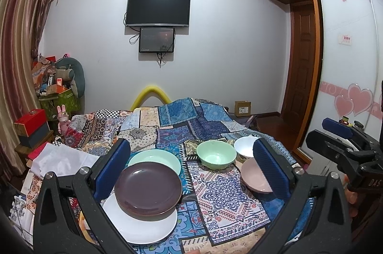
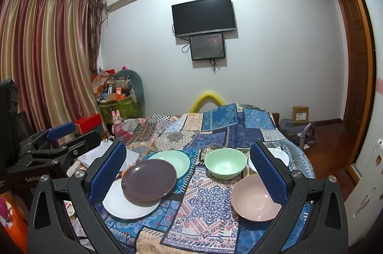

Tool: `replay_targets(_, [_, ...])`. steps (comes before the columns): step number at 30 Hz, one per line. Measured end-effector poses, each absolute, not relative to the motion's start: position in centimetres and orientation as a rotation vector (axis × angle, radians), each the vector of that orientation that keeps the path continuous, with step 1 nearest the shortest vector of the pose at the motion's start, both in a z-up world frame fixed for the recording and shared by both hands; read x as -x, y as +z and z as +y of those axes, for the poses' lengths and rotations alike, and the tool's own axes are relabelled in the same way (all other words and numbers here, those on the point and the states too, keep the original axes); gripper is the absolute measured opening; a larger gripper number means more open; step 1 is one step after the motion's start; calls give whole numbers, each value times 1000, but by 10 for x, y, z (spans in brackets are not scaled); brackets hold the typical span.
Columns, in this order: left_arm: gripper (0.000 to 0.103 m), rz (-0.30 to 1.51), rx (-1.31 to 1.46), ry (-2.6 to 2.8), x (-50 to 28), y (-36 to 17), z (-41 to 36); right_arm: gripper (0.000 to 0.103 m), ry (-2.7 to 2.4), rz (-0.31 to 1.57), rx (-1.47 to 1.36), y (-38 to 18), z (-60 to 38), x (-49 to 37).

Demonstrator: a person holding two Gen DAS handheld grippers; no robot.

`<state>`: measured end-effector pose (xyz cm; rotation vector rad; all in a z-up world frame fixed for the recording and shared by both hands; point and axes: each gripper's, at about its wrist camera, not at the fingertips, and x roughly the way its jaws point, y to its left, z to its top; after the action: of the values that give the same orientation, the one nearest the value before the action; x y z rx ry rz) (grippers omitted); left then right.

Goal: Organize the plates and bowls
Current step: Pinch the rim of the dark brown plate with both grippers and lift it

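On the patchwork cloth (image 1: 215, 196) a dark purple plate (image 1: 148, 189) rests on a white plate (image 1: 143, 225), overlapping a mint plate (image 1: 155, 158) behind. A mint bowl (image 1: 216, 153), a white bowl (image 1: 246, 146) and a pink bowl (image 1: 255, 176) stand to the right. My left gripper (image 1: 194, 172) is open and empty above them. In the right wrist view the purple plate (image 2: 148, 179), white plate (image 2: 126, 206), mint plate (image 2: 174, 162), mint bowl (image 2: 225, 163), pink bowl (image 2: 255, 197) and white bowl (image 2: 278, 156) show. My right gripper (image 2: 189, 172) is open and empty.
The cloth (image 2: 205, 201) covers a bed or table. White papers (image 1: 59, 160) and a red box (image 1: 31, 122) lie at the left. A green bin of clutter (image 2: 119, 105) stands by the curtain. A wardrobe (image 1: 347, 62) is at the right.
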<state>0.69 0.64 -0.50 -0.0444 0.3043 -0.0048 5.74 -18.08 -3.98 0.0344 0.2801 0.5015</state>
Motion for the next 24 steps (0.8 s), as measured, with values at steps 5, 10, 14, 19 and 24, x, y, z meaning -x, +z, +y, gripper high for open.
replay_targets(5, [103, 325, 43, 1, -20, -14, 24, 103, 511, 311, -26, -47, -168, -71])
replay_targets(10, [103, 361, 78, 9, -37, -28, 54, 103, 531, 346, -12, -58, -150, -89])
replay_targets(14, [103, 427, 118, 20, -56, -44, 84, 103, 548, 379, 11, -71, -136, -105])
replay_targets(19, [103, 526, 177, 70, -88, -74, 126, 103, 558, 452, 55, -95, -113, -132])
replay_targets(24, [95, 638, 214, 92, -120, -114, 162, 103, 570, 548, 91, -122, -91, -161])
